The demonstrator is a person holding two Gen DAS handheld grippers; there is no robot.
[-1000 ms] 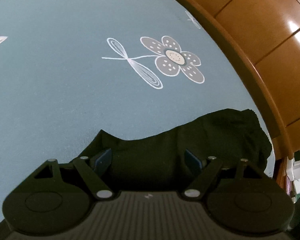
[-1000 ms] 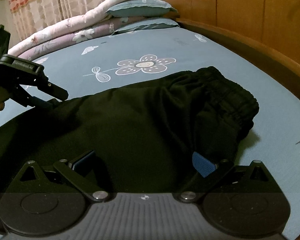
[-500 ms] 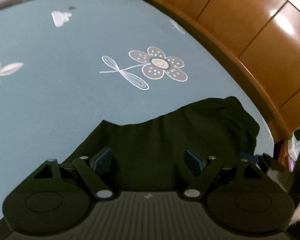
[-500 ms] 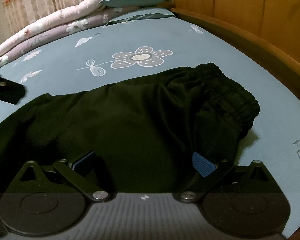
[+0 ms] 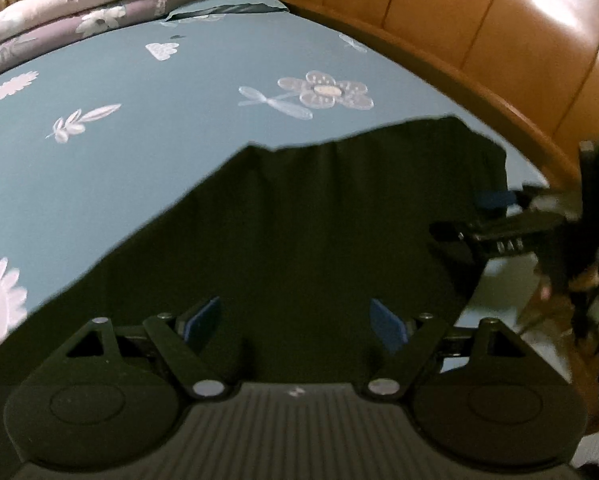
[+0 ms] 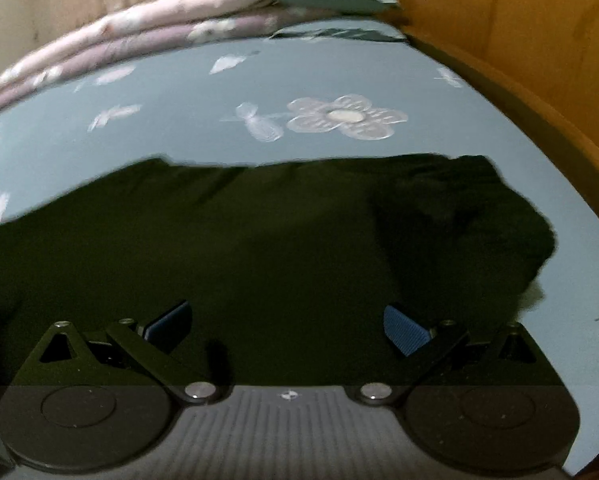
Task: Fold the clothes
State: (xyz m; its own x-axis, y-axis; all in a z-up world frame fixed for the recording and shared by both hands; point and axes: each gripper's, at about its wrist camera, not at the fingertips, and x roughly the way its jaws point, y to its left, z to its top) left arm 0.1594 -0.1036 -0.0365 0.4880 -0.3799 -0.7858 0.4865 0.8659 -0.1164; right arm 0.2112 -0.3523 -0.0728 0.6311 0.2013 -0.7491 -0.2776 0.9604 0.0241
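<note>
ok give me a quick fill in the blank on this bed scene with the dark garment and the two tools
1. The garment spread on the bed sheet is coloured ____.
2. The fingers of the left tool stand ____, with nothing clamped.
3. The large print on the sheet just beyond the garment is a ____.
4. The frame along the bed's edge is made of ____.

Missing words: black; open; flower; wood
</note>
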